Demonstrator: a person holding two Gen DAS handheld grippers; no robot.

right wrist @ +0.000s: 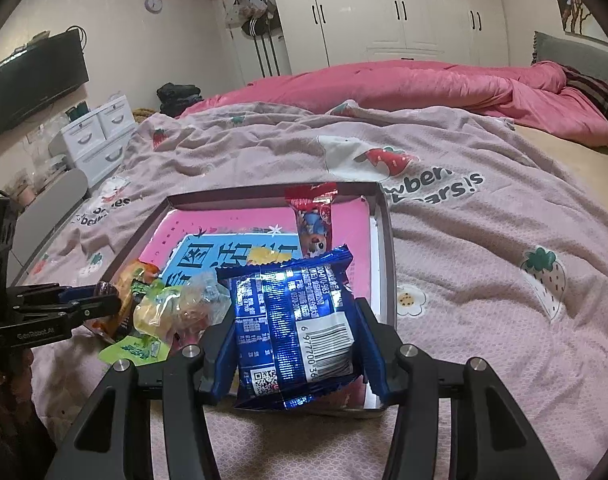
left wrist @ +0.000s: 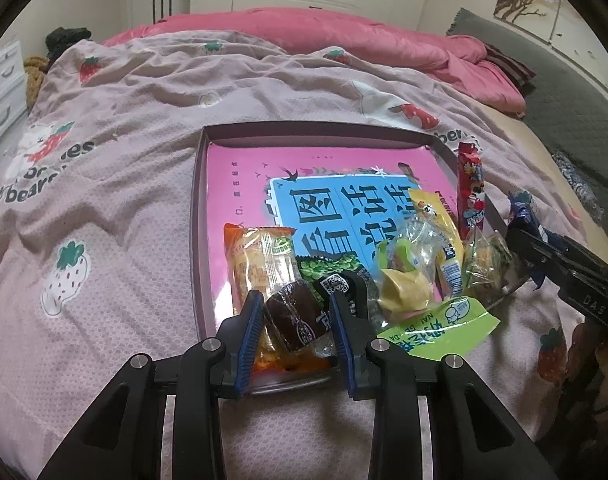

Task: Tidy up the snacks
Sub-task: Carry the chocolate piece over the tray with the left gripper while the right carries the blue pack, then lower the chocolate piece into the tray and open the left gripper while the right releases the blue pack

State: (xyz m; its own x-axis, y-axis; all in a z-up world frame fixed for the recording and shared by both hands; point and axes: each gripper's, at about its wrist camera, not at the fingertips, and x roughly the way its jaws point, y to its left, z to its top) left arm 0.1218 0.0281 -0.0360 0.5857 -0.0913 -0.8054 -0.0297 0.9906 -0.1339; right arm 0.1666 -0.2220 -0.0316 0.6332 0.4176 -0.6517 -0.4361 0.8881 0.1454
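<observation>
A shallow box [left wrist: 199, 200] with a pink and blue printed bottom lies on the bed. Several snack packets sit in its near end: an orange one [left wrist: 251, 256], a green one [left wrist: 328, 268], a clear yellow one [left wrist: 404, 280] and a red stick [left wrist: 470, 188]. A light green packet [left wrist: 436, 328] hangs over the near rim. My left gripper [left wrist: 295, 308] is shut on a dark brown cake packet [left wrist: 291, 320] above the box's near edge. My right gripper [right wrist: 295, 316] is shut on a shiny blue packet [right wrist: 295, 328] over the box's near right corner [right wrist: 386, 240].
The pink strawberry blanket [right wrist: 484, 280] spreads all round the box. A pink quilt [right wrist: 444, 88] lies bunched at the far side. White drawers [right wrist: 99, 136] and a wall TV [right wrist: 35, 80] stand to the left, wardrobes [right wrist: 384, 8] behind. The left gripper [right wrist: 115, 304] shows at the left edge.
</observation>
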